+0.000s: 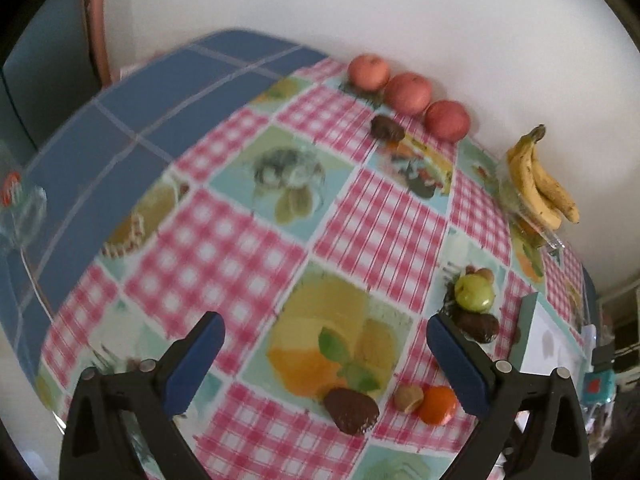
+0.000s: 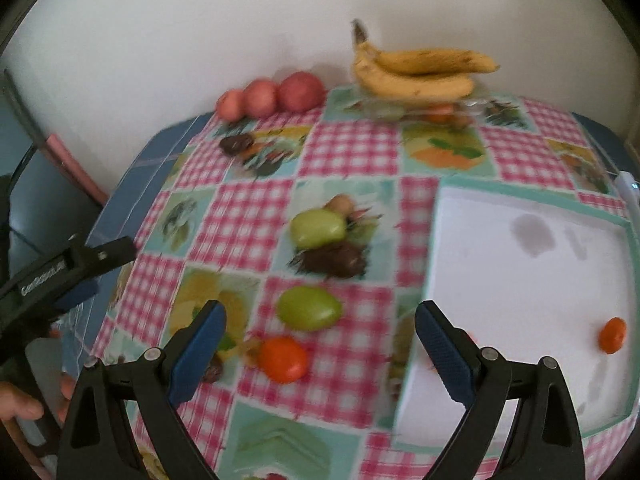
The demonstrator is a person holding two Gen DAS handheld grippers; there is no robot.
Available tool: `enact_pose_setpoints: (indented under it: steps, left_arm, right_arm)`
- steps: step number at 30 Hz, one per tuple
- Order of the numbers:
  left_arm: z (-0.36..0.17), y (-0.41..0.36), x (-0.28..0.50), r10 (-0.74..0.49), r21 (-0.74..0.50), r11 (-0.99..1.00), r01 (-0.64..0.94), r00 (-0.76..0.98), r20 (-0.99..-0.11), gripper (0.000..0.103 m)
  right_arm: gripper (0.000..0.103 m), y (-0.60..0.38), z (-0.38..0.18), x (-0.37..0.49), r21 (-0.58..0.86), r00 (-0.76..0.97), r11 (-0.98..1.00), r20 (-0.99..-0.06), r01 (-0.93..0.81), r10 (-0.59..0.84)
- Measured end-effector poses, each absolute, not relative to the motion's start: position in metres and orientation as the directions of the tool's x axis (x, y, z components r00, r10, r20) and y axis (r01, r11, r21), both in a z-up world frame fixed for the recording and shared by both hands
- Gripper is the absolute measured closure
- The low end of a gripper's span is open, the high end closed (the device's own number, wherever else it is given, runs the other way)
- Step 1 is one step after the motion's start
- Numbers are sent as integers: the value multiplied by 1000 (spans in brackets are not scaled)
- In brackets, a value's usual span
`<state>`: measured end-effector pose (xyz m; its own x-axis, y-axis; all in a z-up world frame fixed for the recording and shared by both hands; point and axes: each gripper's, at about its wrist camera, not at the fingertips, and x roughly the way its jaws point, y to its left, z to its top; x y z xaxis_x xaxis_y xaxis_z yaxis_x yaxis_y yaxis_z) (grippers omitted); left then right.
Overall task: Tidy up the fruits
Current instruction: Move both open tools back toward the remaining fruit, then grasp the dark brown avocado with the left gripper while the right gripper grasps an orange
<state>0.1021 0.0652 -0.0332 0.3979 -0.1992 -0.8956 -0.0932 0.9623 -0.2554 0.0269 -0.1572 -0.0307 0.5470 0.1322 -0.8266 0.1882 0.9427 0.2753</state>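
Observation:
Fruit lies scattered on a checked tablecloth. My left gripper (image 1: 324, 344) is open and empty above a dark brown fruit (image 1: 351, 410), a small tan fruit (image 1: 409, 398) and an orange one (image 1: 438, 405). A green apple (image 1: 474, 293) lies to the right. My right gripper (image 2: 320, 332) is open and empty above a green fruit (image 2: 310, 307) and an orange fruit (image 2: 283, 359). Another green fruit (image 2: 318, 227) and a dark fruit (image 2: 332, 260) lie farther off. A white tray (image 2: 500, 280) at right holds one orange fruit (image 2: 612, 335). The left gripper (image 2: 76, 276) shows at the left edge.
Three red apples (image 1: 408, 93) line the wall at the back, also in the right wrist view (image 2: 272, 98). Bananas (image 1: 540, 182) rest on a clear dish by the wall, also in the right wrist view (image 2: 420, 74). A dark fruit (image 1: 386, 128) lies near the apples. The tray's corner (image 1: 548, 344) shows at right.

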Motion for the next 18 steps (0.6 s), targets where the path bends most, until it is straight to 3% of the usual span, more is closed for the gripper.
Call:
enact_pose_setpoints:
  steps: [2,5,7,9,13,15,18]
  left_arm:
    - [-40,65,100,-207,-262,960,-100,376,-903,12]
    - [-52,64,100,-206,-259,958,-123,335,-920,17]
    - [-58,64,100,-210,-261,957,-130,314,-926,17]
    - [-62,62,100,-216,-264,955,-133,298,-930,18]
    - [-65,57,101,-236,-278,953,-122,279,-931,18]
    - [-66,56,101,-255,-295,948,-119,270,-928,18]
    - [-68,55,101,-275,-312,943,-116,256,-927,18]
  right_arm:
    - [7,-147,-39,27,257,520,951,-843,173,133]
    - [8,-139,-49,28,246,489,955,-861,163,138]
    - [15,-133,-56,30,239,469,960,-871,144,146]
    - [30,-129,-64,31,222,449,966,-882,132,141]
    - [34,-126,-75,33,243,421,962,-891,125,171]
    - [44,-123,-78,34,261,412,958,-891,121,191]
    - [50,-118,-83,36,283,394,953,-892,106,221]
